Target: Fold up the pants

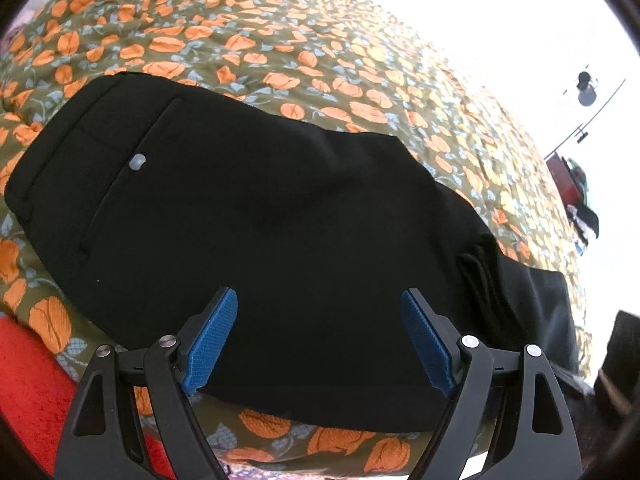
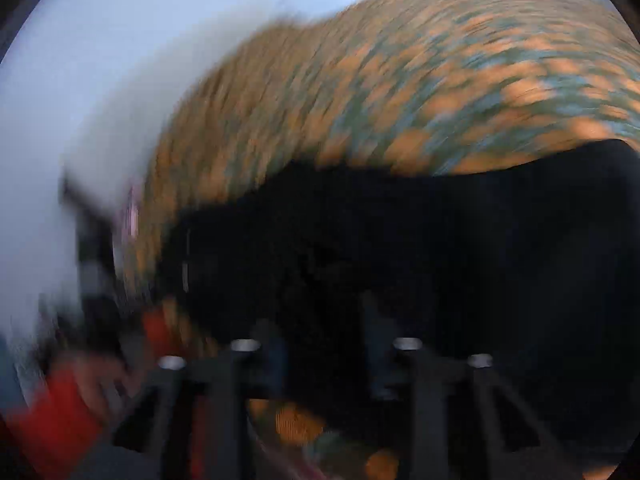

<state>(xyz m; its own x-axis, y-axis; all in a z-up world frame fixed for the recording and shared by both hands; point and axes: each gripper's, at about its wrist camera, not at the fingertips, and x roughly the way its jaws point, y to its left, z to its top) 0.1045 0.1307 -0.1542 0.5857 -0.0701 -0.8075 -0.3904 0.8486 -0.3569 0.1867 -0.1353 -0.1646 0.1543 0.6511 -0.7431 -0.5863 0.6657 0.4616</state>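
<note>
The left tongs (image 1: 318, 336) are spread wide and hold nothing, poised over the near edge of the pants (image 1: 248, 216). The right tongs (image 2: 326, 360) are blurred; their spacing cannot be told. The pants are laid folded on the bed, back pocket and button (image 1: 137, 162) up. For a clean next fold, both layers of an edge should probably be pinched together and carried over evenly. The bedspread (image 1: 280, 40) is wrinkled and soft, printed with orange flowers; a red cloth (image 1: 28, 380) is seen beside it, a bright white wall beyond.

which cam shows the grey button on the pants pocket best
Left wrist: the grey button is sharp on the black pants, beside the pocket seam. The right wrist view is motion-blurred; the pants are a dark mass, no button discernible.
</note>
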